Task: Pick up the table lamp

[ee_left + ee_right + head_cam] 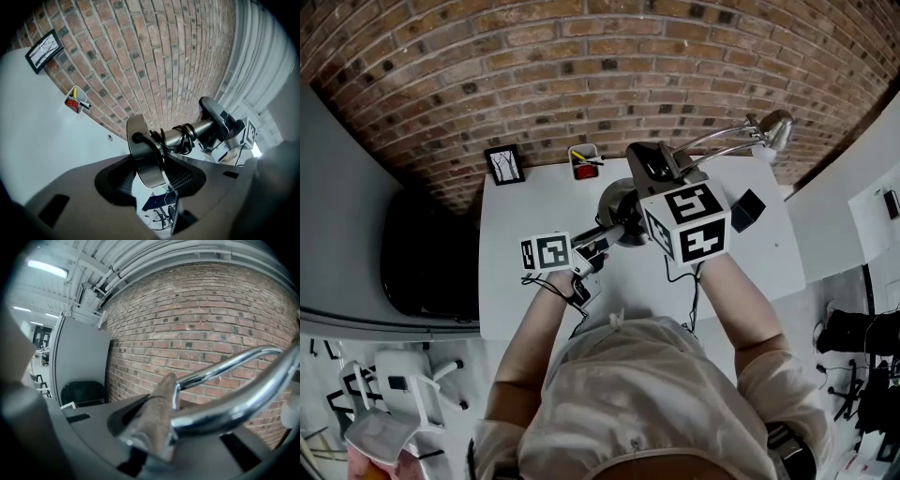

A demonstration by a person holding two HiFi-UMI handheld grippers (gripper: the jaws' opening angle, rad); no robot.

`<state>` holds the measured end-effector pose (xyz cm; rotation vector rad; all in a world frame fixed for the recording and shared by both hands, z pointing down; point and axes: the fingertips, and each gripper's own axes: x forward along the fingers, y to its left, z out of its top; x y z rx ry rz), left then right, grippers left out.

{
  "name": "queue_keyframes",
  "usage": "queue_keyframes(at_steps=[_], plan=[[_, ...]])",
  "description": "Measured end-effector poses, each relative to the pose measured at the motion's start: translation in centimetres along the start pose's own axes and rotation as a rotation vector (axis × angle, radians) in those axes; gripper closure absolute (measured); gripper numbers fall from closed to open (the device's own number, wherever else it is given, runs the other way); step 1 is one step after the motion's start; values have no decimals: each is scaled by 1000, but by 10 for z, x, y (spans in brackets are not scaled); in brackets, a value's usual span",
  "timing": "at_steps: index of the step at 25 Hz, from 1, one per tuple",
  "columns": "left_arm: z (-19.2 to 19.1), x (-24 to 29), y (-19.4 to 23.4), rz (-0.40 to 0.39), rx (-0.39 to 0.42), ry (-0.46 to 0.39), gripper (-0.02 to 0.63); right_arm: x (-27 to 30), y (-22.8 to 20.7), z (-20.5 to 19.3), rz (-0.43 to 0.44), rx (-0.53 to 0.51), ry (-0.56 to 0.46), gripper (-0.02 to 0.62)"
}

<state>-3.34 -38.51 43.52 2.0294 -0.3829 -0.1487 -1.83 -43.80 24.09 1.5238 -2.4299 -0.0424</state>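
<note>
The table lamp hangs above the white table [534,202], tipped on its side. Its round metal base [619,204] stands edge-on between the jaws of my left gripper [605,234], which are shut on the disc [145,157]. A black cord is coiled round the stem [187,133]. My right gripper [652,167] is shut on the flat joint piece [157,416] where the two chrome arms [234,394] begin. The arms run right to the lamp head [776,127]. From the left gripper view I see the right gripper [225,133] at the far end of the stem.
A framed picture [504,164] and a small red-and-white pen holder [584,161] stand at the table's back edge against the brick wall. A dark block [747,209] lies on the table's right side. A black chair [422,253] sits left of the table.
</note>
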Motion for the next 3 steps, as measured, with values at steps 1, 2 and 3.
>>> queue_keyframes(at_steps=[1, 2, 3], plan=[[0, -1, 1, 0, 0, 0, 416, 1, 0, -1, 0, 3, 1, 569], [0, -1, 2, 1, -1, 1, 417, 2, 0, -2, 0, 7, 3, 569], [0, -2, 3, 1, -2, 1, 416, 2, 0, -3, 0, 11, 5, 569]])
